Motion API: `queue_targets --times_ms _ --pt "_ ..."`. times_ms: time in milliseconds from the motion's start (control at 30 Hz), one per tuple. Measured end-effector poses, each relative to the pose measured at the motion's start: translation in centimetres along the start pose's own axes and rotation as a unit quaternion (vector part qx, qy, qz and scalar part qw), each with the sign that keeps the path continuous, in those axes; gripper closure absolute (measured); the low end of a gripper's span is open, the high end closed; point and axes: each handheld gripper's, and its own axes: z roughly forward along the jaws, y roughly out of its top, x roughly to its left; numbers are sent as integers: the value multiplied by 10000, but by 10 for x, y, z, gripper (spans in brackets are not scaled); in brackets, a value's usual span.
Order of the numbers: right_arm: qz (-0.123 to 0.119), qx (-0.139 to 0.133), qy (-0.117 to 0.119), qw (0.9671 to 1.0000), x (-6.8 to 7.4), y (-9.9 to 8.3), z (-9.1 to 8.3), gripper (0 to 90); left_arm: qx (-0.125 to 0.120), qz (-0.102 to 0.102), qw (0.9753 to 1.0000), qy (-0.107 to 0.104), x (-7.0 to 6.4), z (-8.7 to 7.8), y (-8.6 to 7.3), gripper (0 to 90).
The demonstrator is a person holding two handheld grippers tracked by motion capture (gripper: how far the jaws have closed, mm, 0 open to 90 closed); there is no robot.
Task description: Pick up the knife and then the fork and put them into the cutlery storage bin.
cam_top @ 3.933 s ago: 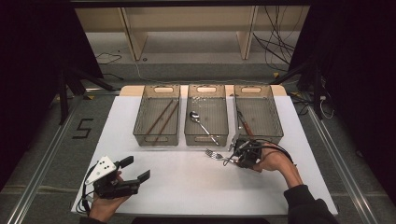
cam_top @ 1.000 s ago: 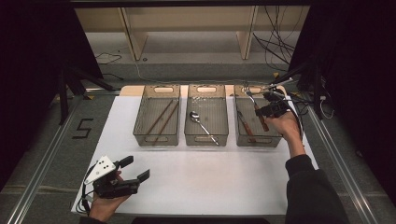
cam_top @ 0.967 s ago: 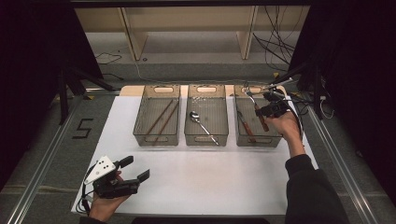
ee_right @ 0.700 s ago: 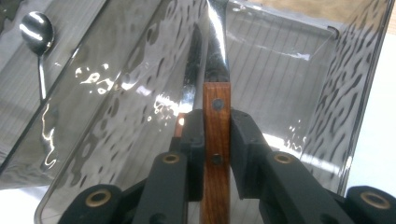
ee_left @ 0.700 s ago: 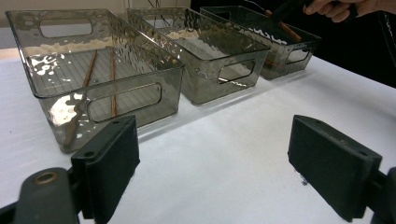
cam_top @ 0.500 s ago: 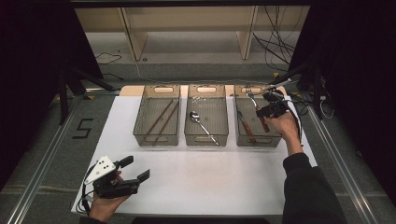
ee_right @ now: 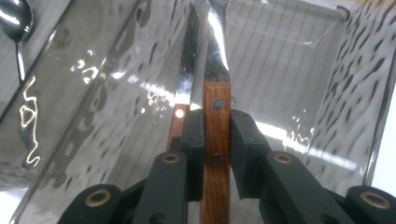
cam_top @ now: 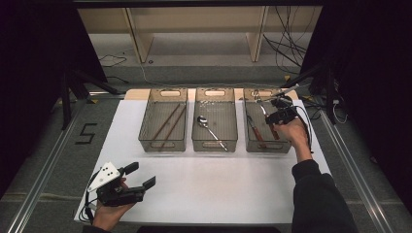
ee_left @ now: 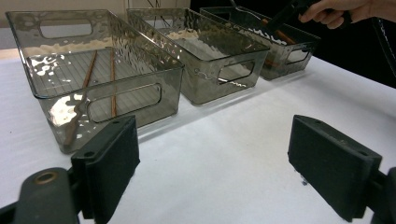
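Right gripper view | wooden-handled fork (ee_right: 216, 112) handle clamped between jaws | over right bin (ee_right: 299, 70)

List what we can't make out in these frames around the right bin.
- Head of the held utensil: cut off by the top edge of the right gripper view; too small in the high view.
- Its handle end: hidden between the right claw pads.
- Utensil lying in the right bin: handle hidden behind the claw.

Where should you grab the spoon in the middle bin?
Grip the spoon by its thin handle, coming straight down from above. It lies flat on the floor of the bin, whose walls block the sides, and the round bowl would likely slip.
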Motion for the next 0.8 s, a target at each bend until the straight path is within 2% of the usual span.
queue_targets --times_ms 800 --pt "30 174 1 9998 5 -5 14 769 6 -4 10000 2 0 0 0 160"
